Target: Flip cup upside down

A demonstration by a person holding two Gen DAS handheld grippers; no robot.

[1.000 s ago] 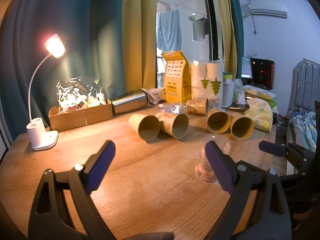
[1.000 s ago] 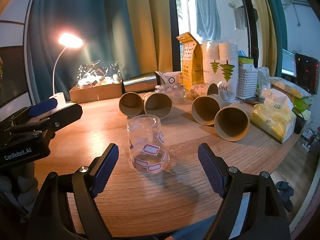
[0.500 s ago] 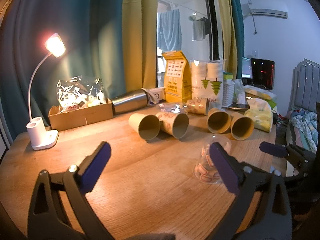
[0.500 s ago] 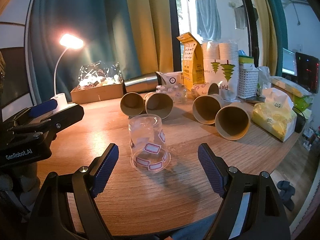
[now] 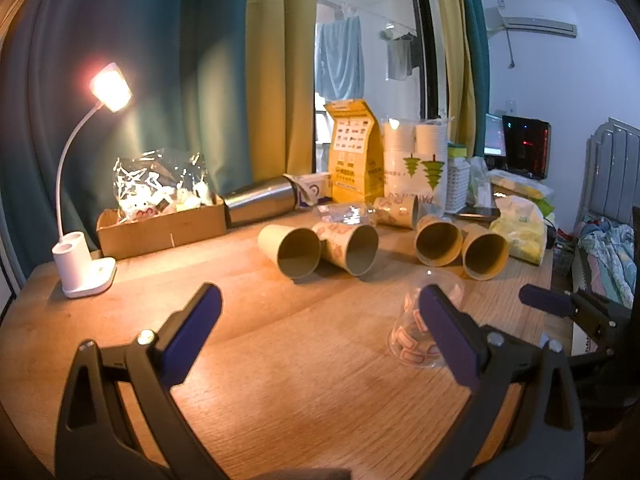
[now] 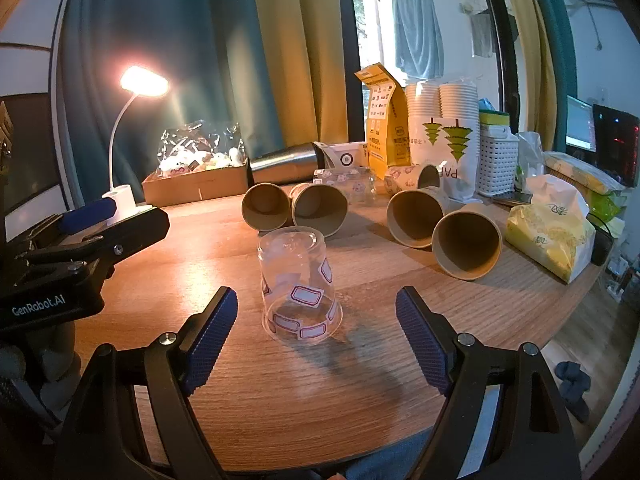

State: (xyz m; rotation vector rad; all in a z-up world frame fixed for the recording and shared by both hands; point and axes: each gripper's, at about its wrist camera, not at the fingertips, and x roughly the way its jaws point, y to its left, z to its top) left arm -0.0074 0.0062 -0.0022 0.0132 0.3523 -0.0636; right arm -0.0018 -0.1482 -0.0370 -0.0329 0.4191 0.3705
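A clear plastic cup (image 6: pixel 298 286) with pink-edged labels stands upside down, mouth on the wooden table (image 6: pixel 360 380). My right gripper (image 6: pixel 316 336) is open and empty, just short of the cup, its pads apart on either side. In the left wrist view the cup (image 5: pixel 416 328) is partly hidden behind my right-hand finger. My left gripper (image 5: pixel 320 334) is open and empty over the table's middle. Several brown paper cups (image 6: pixel 466 246) lie on their sides behind the clear cup.
A lit white desk lamp (image 5: pixel 86 266) stands at the left. A cardboard box (image 5: pixel 160 230), a steel flask (image 5: pixel 262 202), a yellow carton (image 5: pixel 354 152), stacked white cups (image 6: pixel 442 120) and a yellow bag (image 6: pixel 550 234) line the back and right. The table edge is near at front right.
The left gripper has pulled back a little and its jaws have spread wider. The right gripper and the clear cup have hardly moved.
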